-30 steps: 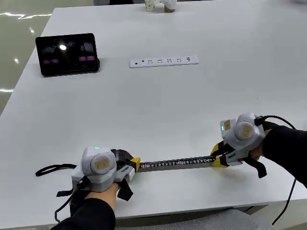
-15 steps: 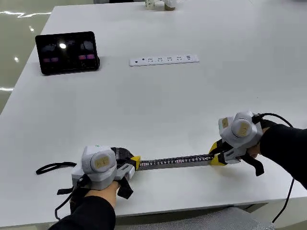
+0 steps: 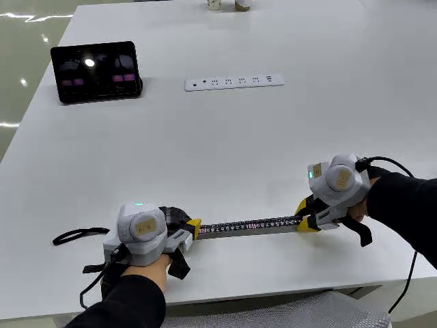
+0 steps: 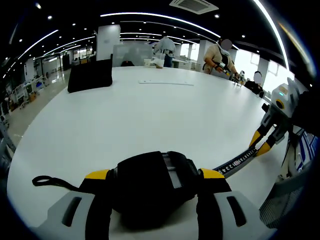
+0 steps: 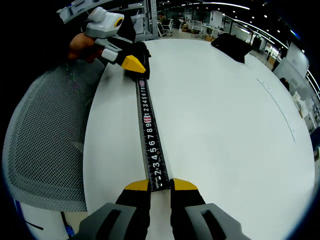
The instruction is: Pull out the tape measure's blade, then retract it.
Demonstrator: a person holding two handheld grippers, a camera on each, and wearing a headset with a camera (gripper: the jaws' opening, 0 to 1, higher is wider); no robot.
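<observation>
Gripping the tape measure case [image 4: 150,192] between its two yellow-tipped jaws, the left tool [image 4: 155,174] rests at the near left edge of a white surface [image 3: 239,150]. The case is black and rounded, and the jaws press against both its sides. A black wrist strap [image 3: 74,236] trails from the case to the left and lies loose on the surface.

From the case, the blade [image 3: 249,225] runs out to the right, flat along the near edge. Black numbers are printed along it, with one red mark among them. The right tool [image 3: 302,217] is at the blade's far end, its jaws closed narrowly on the tip. In the right gripper view the tip sits pinched between the two yellow jaw ends, and the blade stretches straight away to the case in the left tool. A dark-sleeved hand holds each tool, and a black cable hangs from the right one.

Grey mesh seating [image 5: 45,135] lies just below the near edge of the surface.

Farther back on the surface, well apart from the tools, a white power strip [image 3: 233,83] lies flat near the middle. To its left, a black tablet [image 3: 95,72] stands propped with its screen lit. In the left gripper view, people stand in the room beyond the far edge.
</observation>
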